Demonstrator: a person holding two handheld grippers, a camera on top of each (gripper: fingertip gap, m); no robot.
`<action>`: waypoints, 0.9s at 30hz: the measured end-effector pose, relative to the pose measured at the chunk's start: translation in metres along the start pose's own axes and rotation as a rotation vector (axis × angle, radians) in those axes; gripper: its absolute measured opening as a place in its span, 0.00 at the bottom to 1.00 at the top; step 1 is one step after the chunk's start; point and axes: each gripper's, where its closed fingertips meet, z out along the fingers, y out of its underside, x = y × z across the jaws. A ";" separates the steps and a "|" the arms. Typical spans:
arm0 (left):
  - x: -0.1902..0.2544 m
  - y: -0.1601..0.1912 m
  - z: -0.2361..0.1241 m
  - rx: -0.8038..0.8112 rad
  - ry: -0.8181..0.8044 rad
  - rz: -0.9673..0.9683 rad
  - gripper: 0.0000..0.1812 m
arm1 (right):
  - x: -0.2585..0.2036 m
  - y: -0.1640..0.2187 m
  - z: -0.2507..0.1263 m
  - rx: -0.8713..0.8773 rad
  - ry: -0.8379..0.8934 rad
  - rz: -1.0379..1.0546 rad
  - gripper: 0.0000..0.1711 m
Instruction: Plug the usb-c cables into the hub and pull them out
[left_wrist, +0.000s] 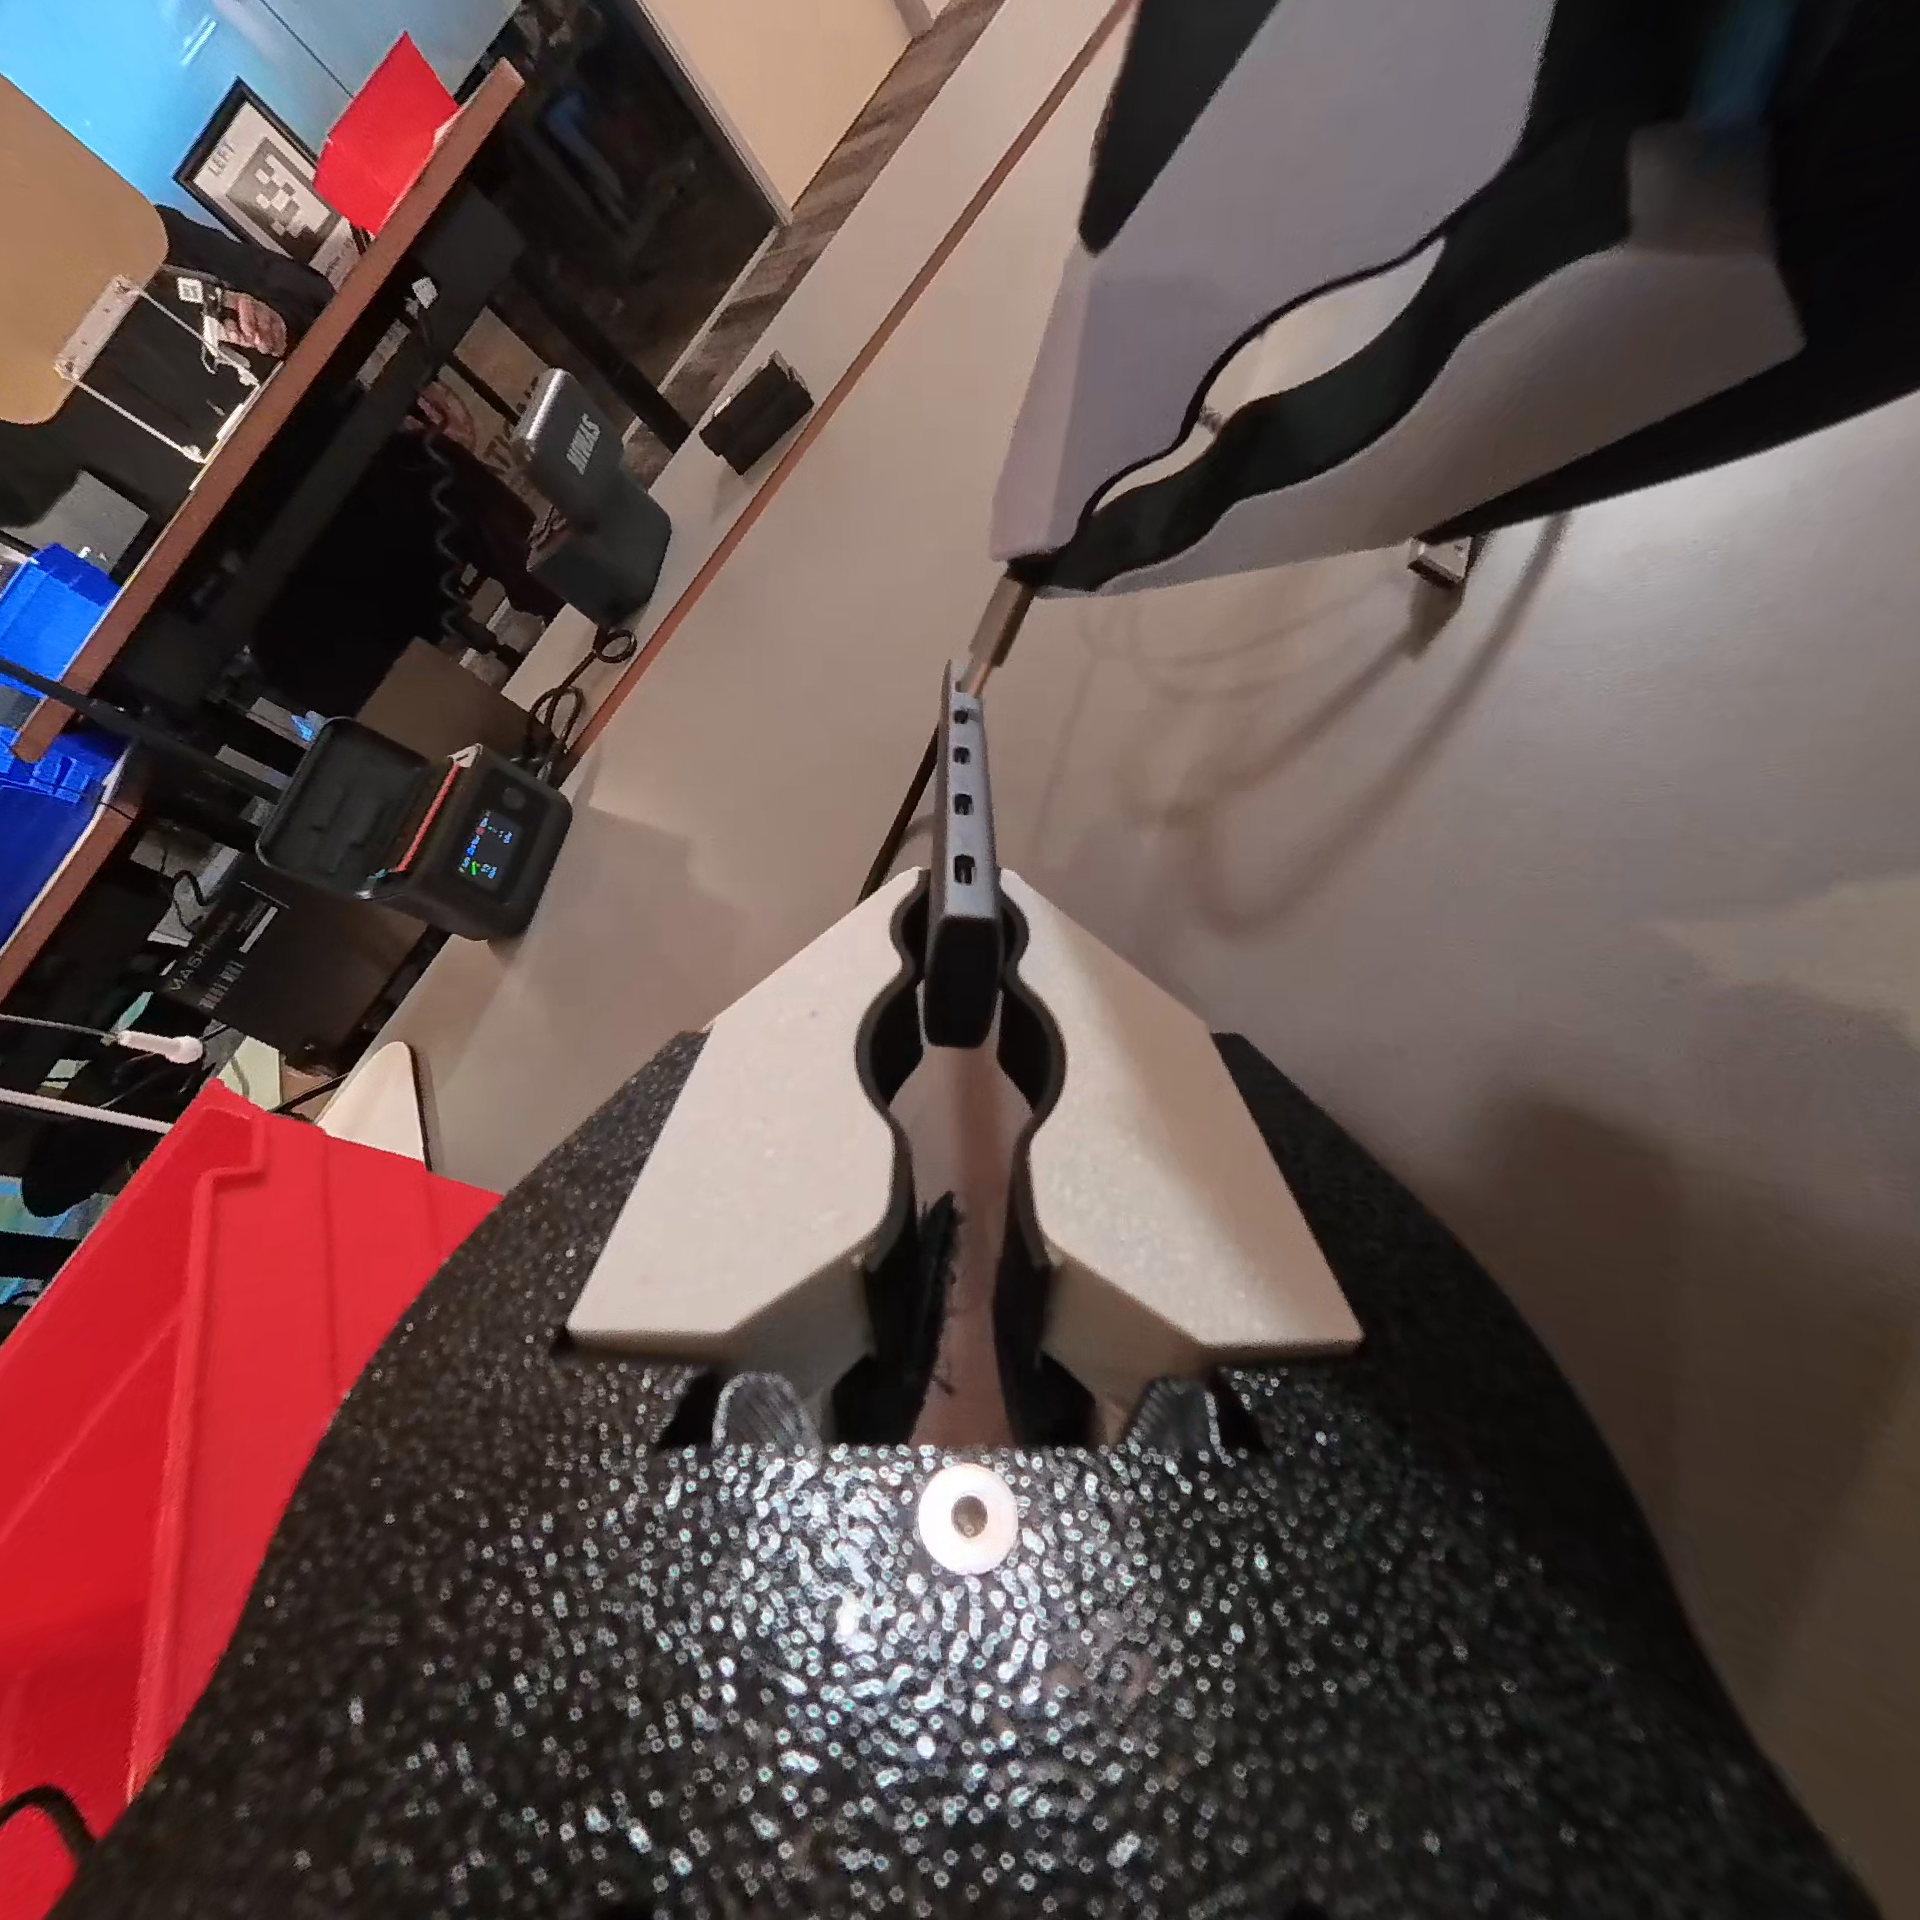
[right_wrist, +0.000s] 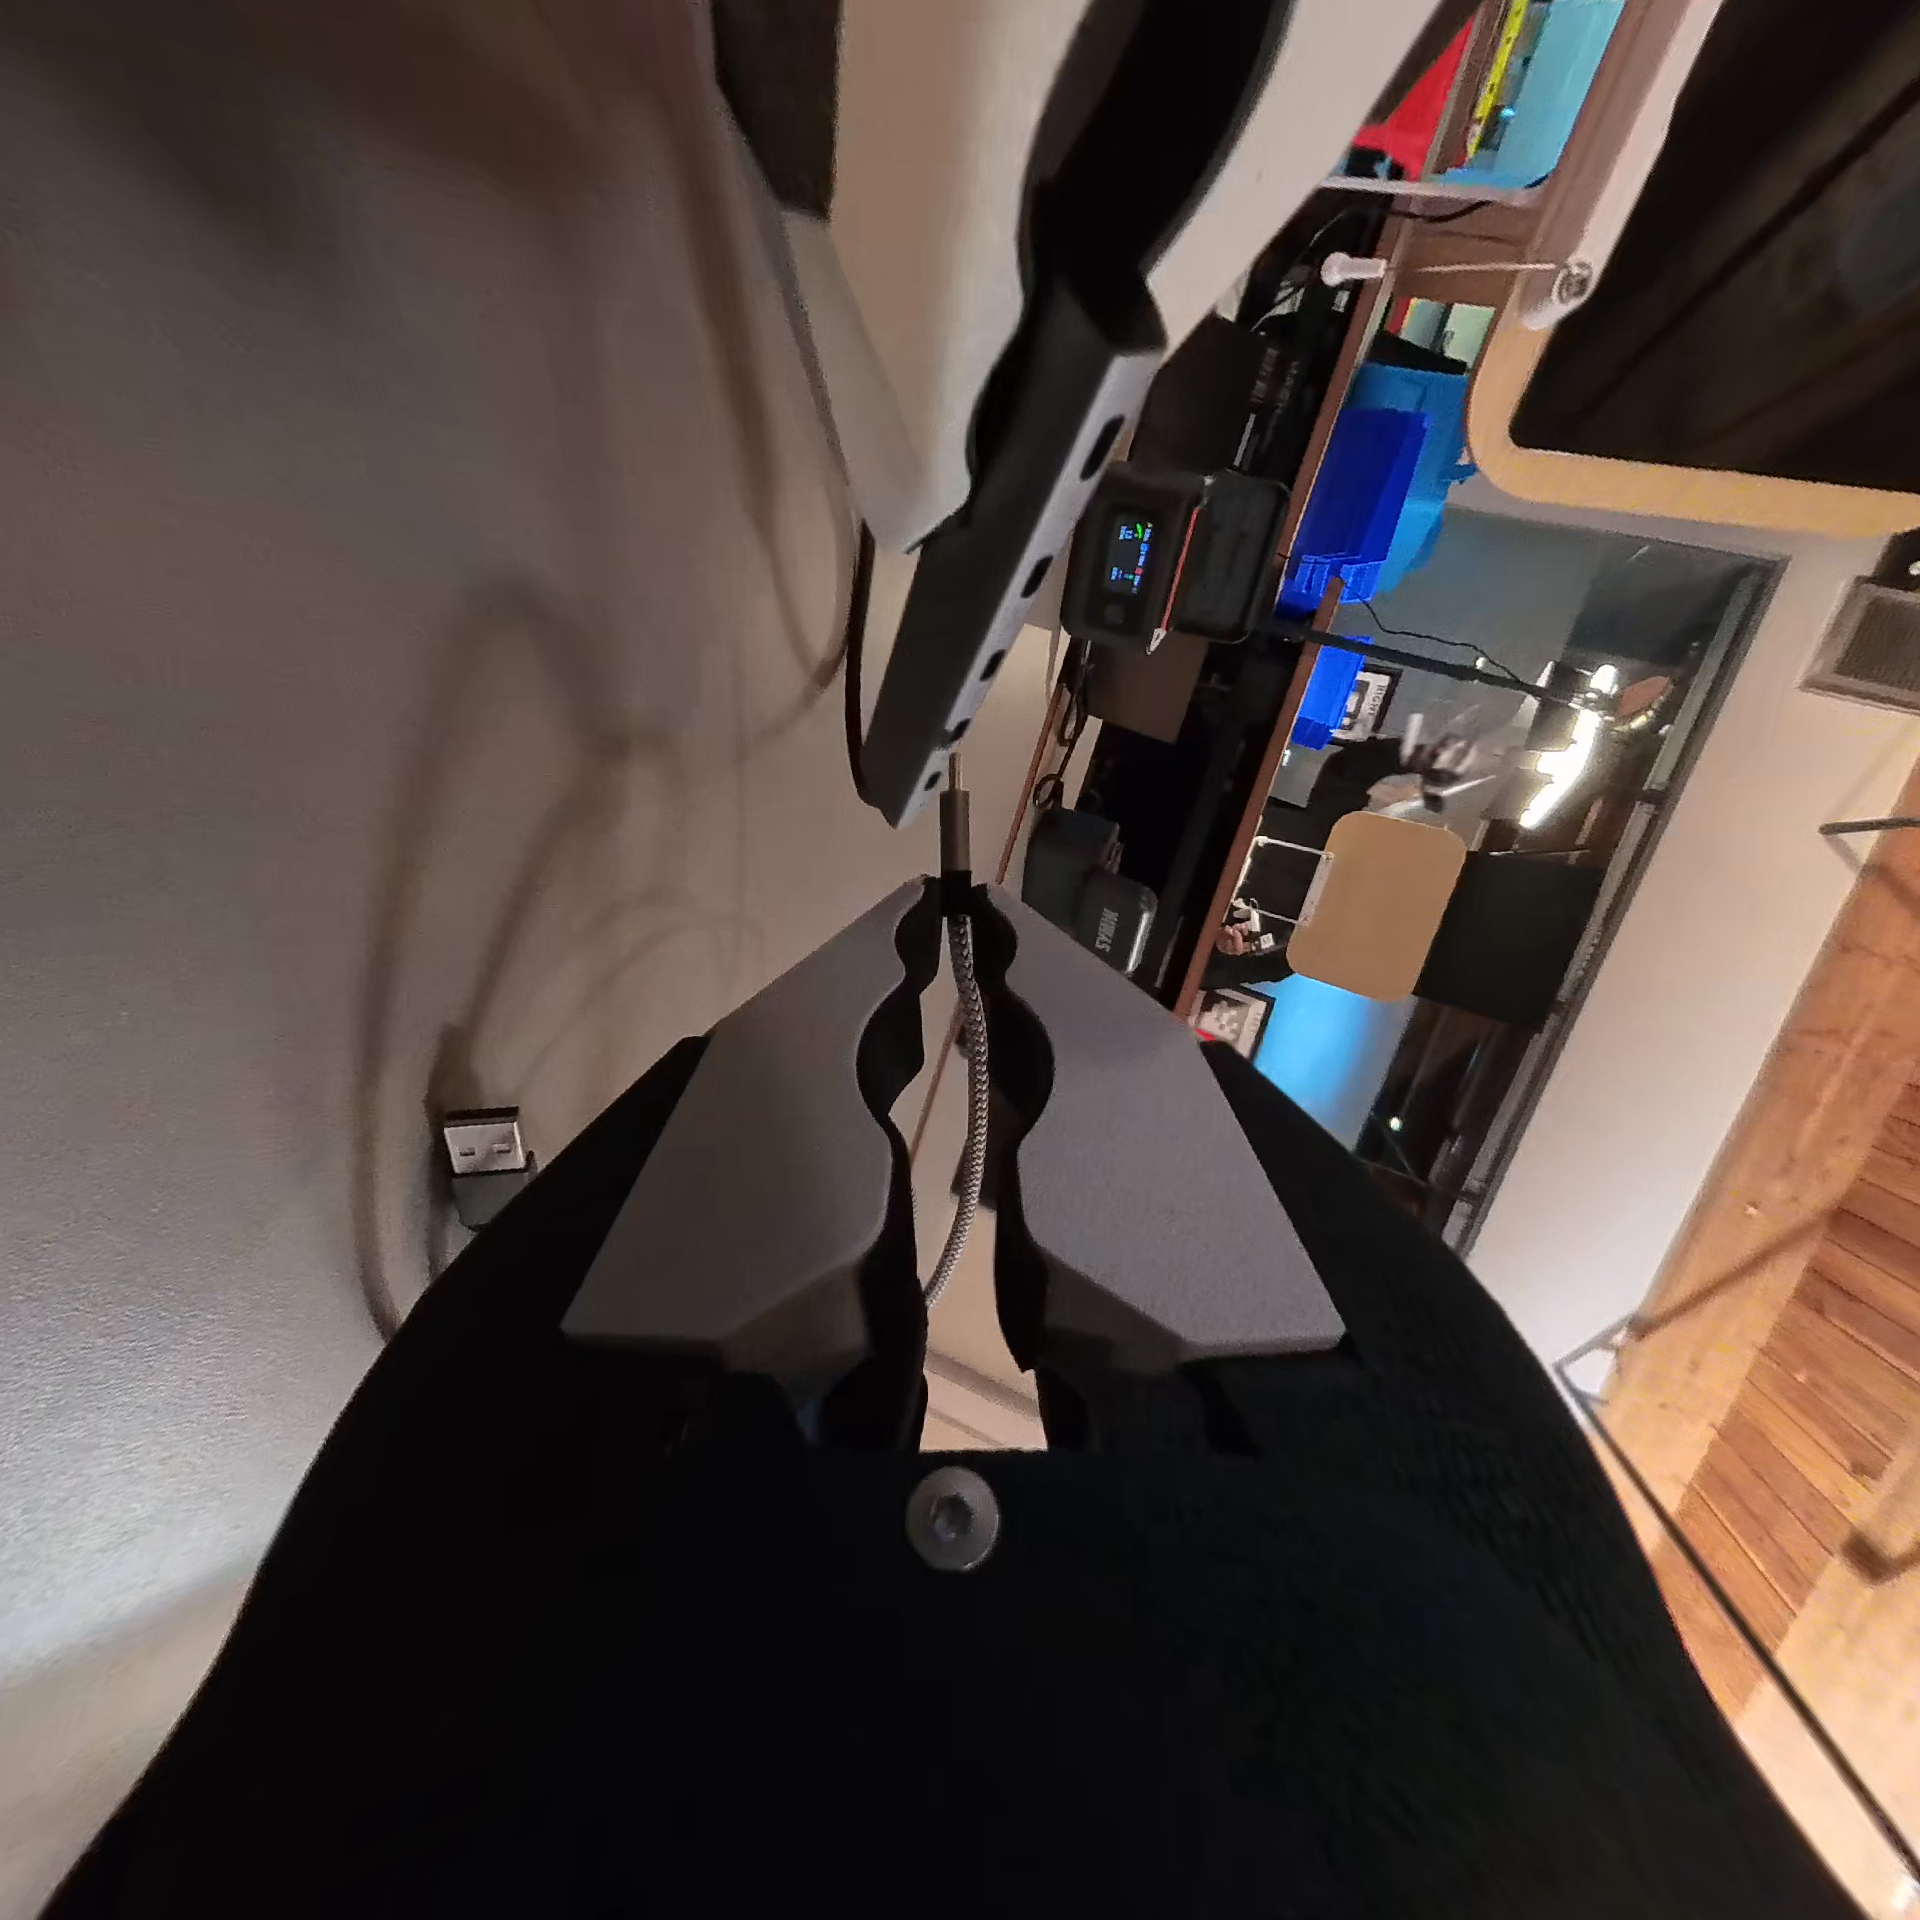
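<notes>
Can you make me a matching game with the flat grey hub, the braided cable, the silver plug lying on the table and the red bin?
Things:
1. flat grey hub
2. braided grey cable
3. wide silver plug
4. red plastic bin

Places:
A. lying loose on the table
B. held by the right gripper
C. beside the left gripper
D. held by the left gripper

Pairs: 1-D, 2-B, 3-A, 4-C

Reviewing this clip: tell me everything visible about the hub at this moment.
The hub is a slim, dark grey, metallic-looking bar with a row of small ports along one narrow edge. The left gripper is shut on one end, holding it off the pale table. A dark cord leaves its far end. In the right wrist view the USB-C plug, held by the right gripper, has its tip at the endmost port; whether it is seated cannot be told.
</notes>
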 end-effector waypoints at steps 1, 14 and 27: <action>0.000 0.000 0.000 0.000 0.001 -0.002 0.03 | 0.000 -0.001 0.000 0.001 0.004 -0.010 0.02; 0.005 0.001 -0.001 -0.016 -0.019 0.108 0.04 | -0.007 -0.003 -0.003 0.000 -0.032 -0.028 0.02; 0.020 -0.005 -0.007 0.031 0.003 0.285 0.04 | -0.029 -0.001 -0.004 0.007 -0.164 0.081 0.02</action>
